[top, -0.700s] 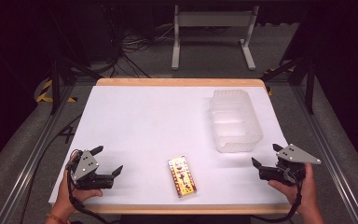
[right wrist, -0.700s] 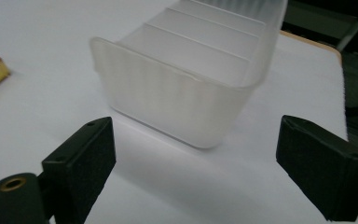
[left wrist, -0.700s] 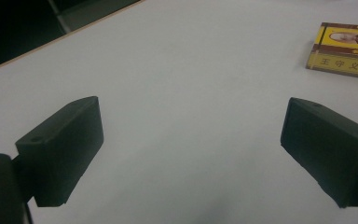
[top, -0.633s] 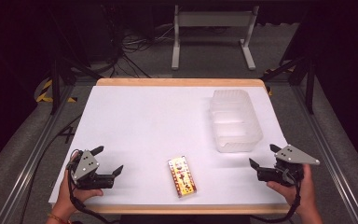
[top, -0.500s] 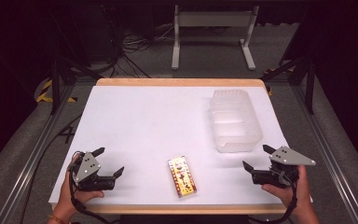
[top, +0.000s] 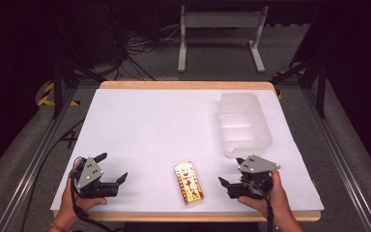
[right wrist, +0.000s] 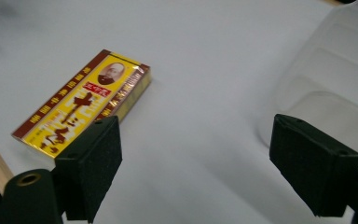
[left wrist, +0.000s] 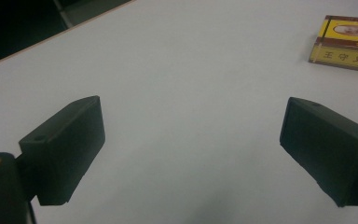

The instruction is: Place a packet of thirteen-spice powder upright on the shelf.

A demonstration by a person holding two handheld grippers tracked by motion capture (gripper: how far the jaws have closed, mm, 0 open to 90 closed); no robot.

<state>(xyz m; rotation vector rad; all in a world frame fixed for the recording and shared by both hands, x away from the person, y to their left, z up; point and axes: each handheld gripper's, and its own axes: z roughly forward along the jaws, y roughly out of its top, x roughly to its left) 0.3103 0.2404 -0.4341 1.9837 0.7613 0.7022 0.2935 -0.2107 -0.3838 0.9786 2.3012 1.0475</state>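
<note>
The right gripper (top: 229, 185) has its jaws apart and empty, the yellow box (top: 188, 182) lying just beyond its fingertips. The left gripper (top: 111, 169) also stands wide apart, the box well off.

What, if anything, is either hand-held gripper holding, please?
Nothing: the left hand-held gripper and right hand-held gripper are open, apart from the yellow box.

In the left gripper view the yellow box (left wrist: 349, 44) is cut off by the right edge, its small print too blurred to read. In the right gripper view the clear tray (right wrist: 331, 79) runs off the top and right edges, and a jaw hides the box's near corner.
</note>
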